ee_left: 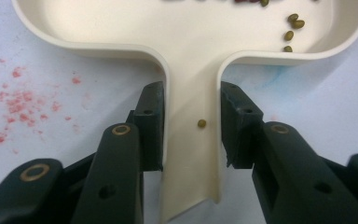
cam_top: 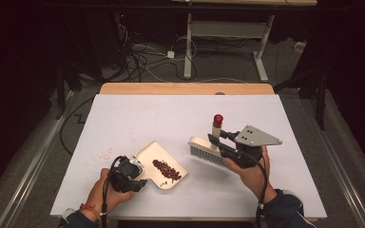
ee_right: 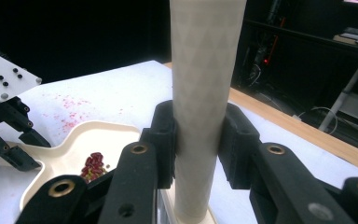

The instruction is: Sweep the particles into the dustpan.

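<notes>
A cream dustpan (cam_top: pixel 164 164) lies on the white table with a heap of dark red beans (cam_top: pixel 166 169) in it. My left gripper (cam_top: pixel 140 179) is shut on the dustpan handle (ee_left: pixel 191 140), its pads (ee_left: pixel 151 116) pressing both sides; a lone green bean (ee_left: pixel 201 123) rests on the handle and more green beans (ee_left: pixel 294 23) lie in the pan. My right gripper (cam_top: pixel 217 141) is shut on the white handle (ee_right: pixel 205 102) of a brush (cam_top: pixel 204 152) with a red cap (cam_top: pixel 217 118), held just right of the pan, bristles off to the pan's right side. The dustpan (ee_right: pixel 74 149) and the left gripper (ee_right: pixel 4 116) appear in the right gripper view.
Red specks and smudges (cam_top: pixel 103 154) mark the table left of the pan. The table's wooden far edge (cam_top: pixel 185 88) runs along the back, with a desk frame and cables on the floor beyond. Bare white tabletop (cam_top: pixel 171 118) spreads behind the pan and to the right of the brush.
</notes>
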### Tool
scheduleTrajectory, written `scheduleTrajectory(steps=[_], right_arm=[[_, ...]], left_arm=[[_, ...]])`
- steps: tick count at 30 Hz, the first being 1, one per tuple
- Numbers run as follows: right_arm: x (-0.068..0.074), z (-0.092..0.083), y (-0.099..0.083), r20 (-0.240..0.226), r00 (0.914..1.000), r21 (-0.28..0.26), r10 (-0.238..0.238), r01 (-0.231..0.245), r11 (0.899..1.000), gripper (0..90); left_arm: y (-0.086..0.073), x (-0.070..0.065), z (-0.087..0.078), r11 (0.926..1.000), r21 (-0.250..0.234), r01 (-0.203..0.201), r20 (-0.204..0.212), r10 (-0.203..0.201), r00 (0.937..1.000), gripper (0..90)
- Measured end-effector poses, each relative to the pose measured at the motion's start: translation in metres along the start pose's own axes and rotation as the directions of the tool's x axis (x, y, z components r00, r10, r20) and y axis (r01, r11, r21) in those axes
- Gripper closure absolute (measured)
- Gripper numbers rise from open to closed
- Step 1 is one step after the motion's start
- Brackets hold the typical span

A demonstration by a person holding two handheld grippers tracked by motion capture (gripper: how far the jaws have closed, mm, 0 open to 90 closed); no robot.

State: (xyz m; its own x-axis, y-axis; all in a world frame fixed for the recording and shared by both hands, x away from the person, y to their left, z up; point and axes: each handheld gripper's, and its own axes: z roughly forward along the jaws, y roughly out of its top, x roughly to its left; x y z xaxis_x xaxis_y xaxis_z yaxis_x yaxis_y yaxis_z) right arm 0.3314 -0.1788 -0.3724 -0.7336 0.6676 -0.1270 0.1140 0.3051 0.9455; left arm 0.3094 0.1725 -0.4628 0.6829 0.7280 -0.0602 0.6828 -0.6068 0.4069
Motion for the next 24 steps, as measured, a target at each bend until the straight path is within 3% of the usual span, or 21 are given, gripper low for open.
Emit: scheduleTrajectory(steps=[7, 16, 24], right_arm=[[-0.015, -0.027, 0.000, 0.009, 0.9999, 0.018, 0.010, -0.010, 1.000, 69.8], [-0.021, -0.049, -0.011, -0.023, 0.9997, 0.067, 0.007, -0.006, 0.998, 69.9], [-0.032, -0.072, -0.019, -0.047, 0.9982, 0.087, 0.037, -0.033, 0.996, 69.8]], left_arm=[[-0.001, 0.002, 0.000, 0.9998, -0.010, 0.015, -0.009, -0.015, 0.9999, 63.4], [-0.002, 0.009, -0.002, 0.9988, -0.025, 0.043, -0.010, -0.043, 0.9990, 63.5], [-0.002, 0.014, -0.002, 0.9976, -0.034, 0.061, -0.012, -0.061, 0.9981, 63.6]])
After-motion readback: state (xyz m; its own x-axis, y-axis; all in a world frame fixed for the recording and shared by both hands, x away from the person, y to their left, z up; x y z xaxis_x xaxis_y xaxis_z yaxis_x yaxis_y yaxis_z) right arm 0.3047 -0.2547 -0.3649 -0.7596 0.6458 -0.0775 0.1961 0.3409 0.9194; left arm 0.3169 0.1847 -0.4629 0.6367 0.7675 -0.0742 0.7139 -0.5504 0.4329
